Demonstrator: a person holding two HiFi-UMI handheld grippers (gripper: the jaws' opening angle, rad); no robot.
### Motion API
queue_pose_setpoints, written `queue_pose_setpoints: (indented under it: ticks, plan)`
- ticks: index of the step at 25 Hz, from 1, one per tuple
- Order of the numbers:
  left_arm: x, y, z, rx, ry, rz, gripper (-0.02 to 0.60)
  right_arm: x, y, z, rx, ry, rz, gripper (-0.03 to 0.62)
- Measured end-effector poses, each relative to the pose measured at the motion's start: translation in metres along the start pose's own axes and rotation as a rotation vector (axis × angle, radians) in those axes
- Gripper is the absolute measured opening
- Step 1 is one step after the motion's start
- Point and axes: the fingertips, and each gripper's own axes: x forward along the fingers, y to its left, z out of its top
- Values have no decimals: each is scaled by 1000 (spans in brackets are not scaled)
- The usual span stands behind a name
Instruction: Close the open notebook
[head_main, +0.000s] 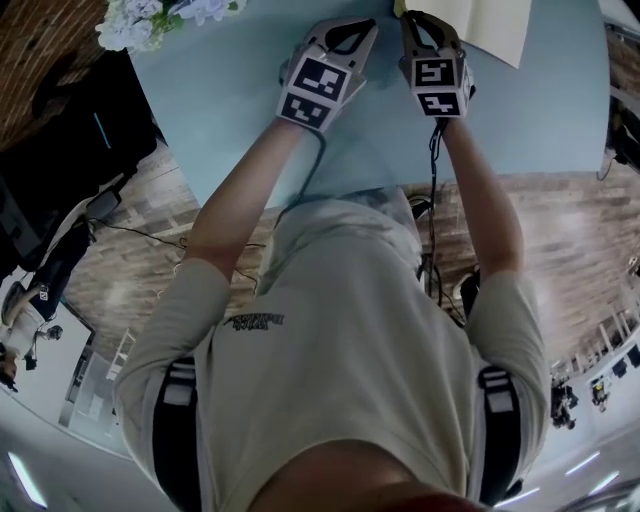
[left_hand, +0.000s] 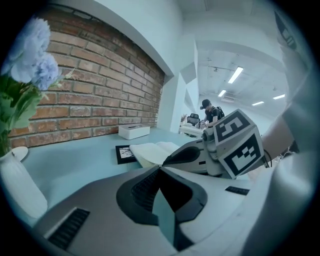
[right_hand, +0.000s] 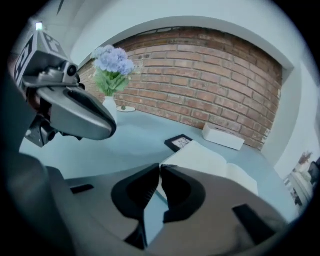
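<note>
I am holding my right gripper (head_main: 425, 22) low over the table (head_main: 230, 110), its jaws drawn together with nothing between them. My left gripper (head_main: 350, 32) is hanging beside it, jaws likewise closed and empty. The notebook (right_hand: 210, 159) is lying open on the table just beyond my right gripper, at about one o'clock, with its near page corner almost at that gripper's tip. From the left gripper it is sitting farther off, toward two o'clock, with the right gripper in between. Its spine seems to be running away from me toward the brick wall (right_hand: 210, 65), so I am judging the right gripper the nearer one for folding the near page over.
</note>
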Motion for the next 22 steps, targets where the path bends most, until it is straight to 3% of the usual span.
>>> queue_pose_setpoints:
  ticks: [4,8,14,18,22]
  plan:
    - [4,-21,28,23,-44,-39,12,-41,-26,16,137,-87,-46,21]
    - [29,-58,48,89,-65,-121,12,-87,-70,5,249,-151,-150,20]
    - [74,-98,28,118,1,-225,12,-128,-127,-25,310,-179,-341,11]
    - [100,-107,22,157,34,-211,12,-127,-172,-56,386,-152,-440,9]
    - [117,-99,9,176,96,-158,12,-114,-201,-108,432,-21,-511,9]
